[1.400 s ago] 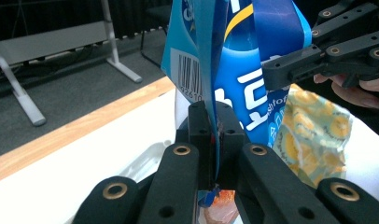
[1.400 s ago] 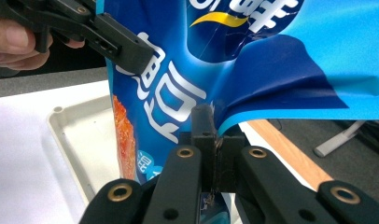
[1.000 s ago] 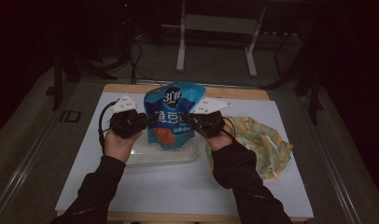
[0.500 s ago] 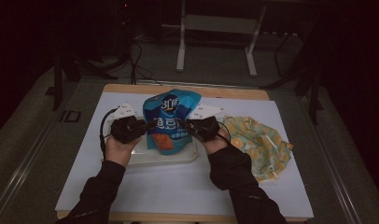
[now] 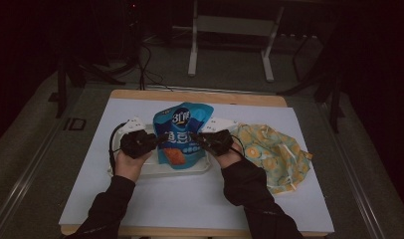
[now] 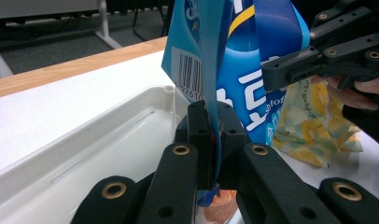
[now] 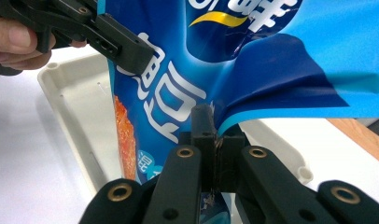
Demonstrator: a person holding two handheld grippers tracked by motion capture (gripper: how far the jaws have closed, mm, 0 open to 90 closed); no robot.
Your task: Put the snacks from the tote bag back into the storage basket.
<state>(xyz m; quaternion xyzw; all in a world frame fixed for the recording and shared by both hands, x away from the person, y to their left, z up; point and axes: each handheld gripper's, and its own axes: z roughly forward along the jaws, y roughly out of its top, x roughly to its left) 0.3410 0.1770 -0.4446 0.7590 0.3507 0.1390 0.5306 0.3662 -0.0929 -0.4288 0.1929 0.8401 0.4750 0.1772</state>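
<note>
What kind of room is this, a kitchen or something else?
Probably a lab or recording workspace, not a kitchen: a lone wooden table under a white mat, cables on the floor, bare metal stand legs in the dark.

A glossy blue plastic snack bag [image 5: 181, 134] is showing large white Chinese characters on its front, too cropped to read. Its back is carrying a white barcode label [image 6: 187, 74] with digits "92610" partly showing.

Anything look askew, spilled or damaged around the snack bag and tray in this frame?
Nothing spilled or torn. The blue snack bag is pinched at its side edges by the left gripper and right gripper over the white tray. The patterned cloth lies crumpled beside it, its edge near the table's right side.
</note>
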